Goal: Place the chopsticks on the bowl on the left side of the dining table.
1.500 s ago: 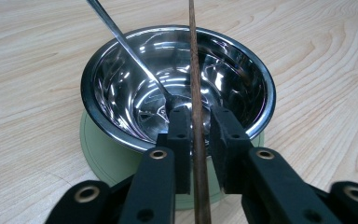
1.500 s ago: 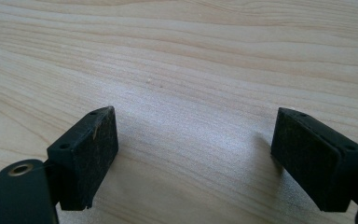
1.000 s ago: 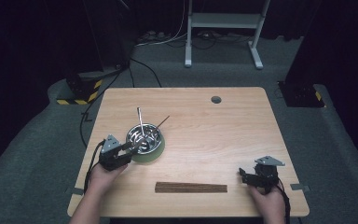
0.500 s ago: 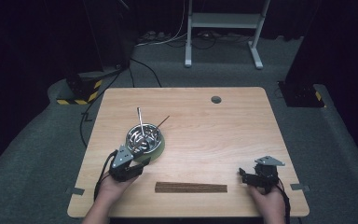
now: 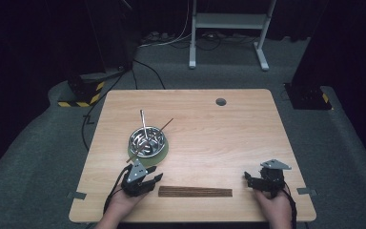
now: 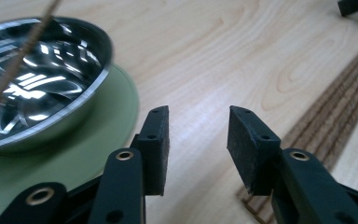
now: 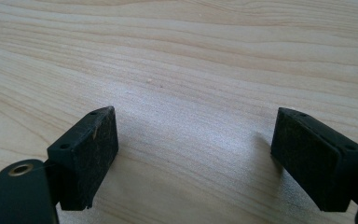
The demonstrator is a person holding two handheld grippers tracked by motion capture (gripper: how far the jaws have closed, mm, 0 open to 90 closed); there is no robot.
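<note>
A steel bowl [image 5: 147,140] sits on a green mat [image 5: 165,148] at the table's left middle, with a metal rod [image 5: 143,121] and a thin wooden stick [image 5: 166,125] leaning in it. A row of dark wooden chopsticks [image 5: 195,192] lies near the front edge. My left gripper [image 5: 155,177] hovers low between the mat and the row's left end. Its jaws are open and have just been closing slightly with nothing between them. In the left gripper view the gripper [image 6: 198,126] has the bowl [image 6: 37,93] at left and the chopsticks [image 6: 335,107] at right. My right gripper [image 5: 248,179] rests open at front right, over bare wood [image 7: 196,140].
The wooden table [image 5: 219,138] has a round cable hole [image 5: 220,101] near its back edge. Beyond the table a white stand [image 5: 228,28] and cables sit on the grey floor. The other gripper's tip [image 6: 354,5] shows at the top right of the left gripper view.
My left gripper has moved right and toward the front edge, from beside the bowl to the left end of the chopstick row. The right gripper has stayed put.
</note>
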